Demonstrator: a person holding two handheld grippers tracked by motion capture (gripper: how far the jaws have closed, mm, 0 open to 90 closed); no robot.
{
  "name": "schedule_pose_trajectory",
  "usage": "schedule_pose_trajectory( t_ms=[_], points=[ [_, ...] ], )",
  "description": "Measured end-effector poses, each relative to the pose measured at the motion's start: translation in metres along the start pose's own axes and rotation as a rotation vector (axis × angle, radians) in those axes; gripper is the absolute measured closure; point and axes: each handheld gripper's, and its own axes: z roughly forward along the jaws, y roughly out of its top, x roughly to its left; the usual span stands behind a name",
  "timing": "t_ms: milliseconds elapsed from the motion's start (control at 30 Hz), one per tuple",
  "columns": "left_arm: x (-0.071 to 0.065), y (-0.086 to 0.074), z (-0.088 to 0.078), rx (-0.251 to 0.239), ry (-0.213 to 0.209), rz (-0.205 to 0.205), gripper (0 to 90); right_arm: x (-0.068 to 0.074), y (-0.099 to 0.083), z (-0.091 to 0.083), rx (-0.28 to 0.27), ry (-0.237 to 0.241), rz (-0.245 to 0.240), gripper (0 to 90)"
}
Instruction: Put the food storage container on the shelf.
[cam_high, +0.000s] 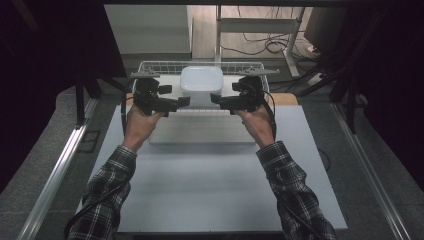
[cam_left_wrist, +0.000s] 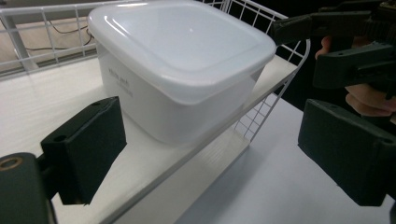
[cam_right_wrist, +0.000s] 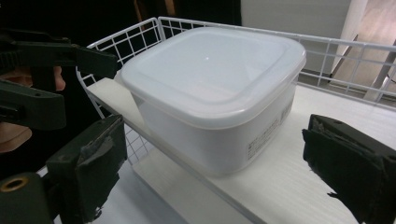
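A white lidded plastic container (cam_high: 201, 82) (cam_left_wrist: 182, 56) (cam_right_wrist: 210, 79) stands on a white board (cam_left_wrist: 42, 102) inside a wire basket (cam_high: 150, 65) (cam_right_wrist: 327, 51) at the far middle of the table. My left gripper (cam_high: 182, 101) (cam_left_wrist: 215, 149) hovers at the container's near left corner, jaws wide apart with nothing between the pads. My right gripper (cam_high: 217, 99) (cam_right_wrist: 219, 168) mirrors it at the near right corner, also open and holding nothing. Each gripper points inward toward the other, just in front of the container and apart from it.
The grey tabletop (cam_high: 210, 190) stretches toward the person, with a white slab (cam_high: 200, 132) lying in front of the basket. Metal rails (cam_high: 55, 170) run along both sides. Desk legs and cables (cam_high: 270, 42) lie on the floor behind. Dark screens flank the scene.
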Motion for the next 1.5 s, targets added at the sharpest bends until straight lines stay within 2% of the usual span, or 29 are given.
schedule_pose_trajectory(
  t_ms=[200,433,600,767,933,1267,1500],
  points=[
    [-0.002,-0.013,-0.002,0.012,0.019,0.033,5.8,0.003,-0.007,-0.002,0.008,0.006,-0.016,4.6],
    [-0.004,-0.024,-0.004,0.013,0.023,0.047,4.9,0.007,-0.011,-0.004,0.015,0.010,-0.030,4.2],
    [-0.009,-0.030,-0.008,0.003,0.031,0.070,4.9,0.011,-0.016,-0.005,0.024,-0.004,-0.069,4.1],
    [-0.011,-0.035,-0.010,0.002,0.031,0.078,4.8,0.014,-0.019,-0.007,0.032,-0.006,-0.083,3.9],
    [-0.017,-0.041,-0.012,0.009,0.032,0.097,4.7,0.014,-0.023,-0.010,0.036,-0.004,-0.083,3.9],
    [-0.024,-0.052,-0.014,0.011,0.026,0.099,5.3,0.020,-0.031,-0.017,0.040,0.016,-0.099,3.6],
    [-0.035,-0.064,-0.015,0.021,0.035,0.131,5.4,0.024,-0.043,-0.021,0.061,0.021,-0.121,3.4]
  ],
)
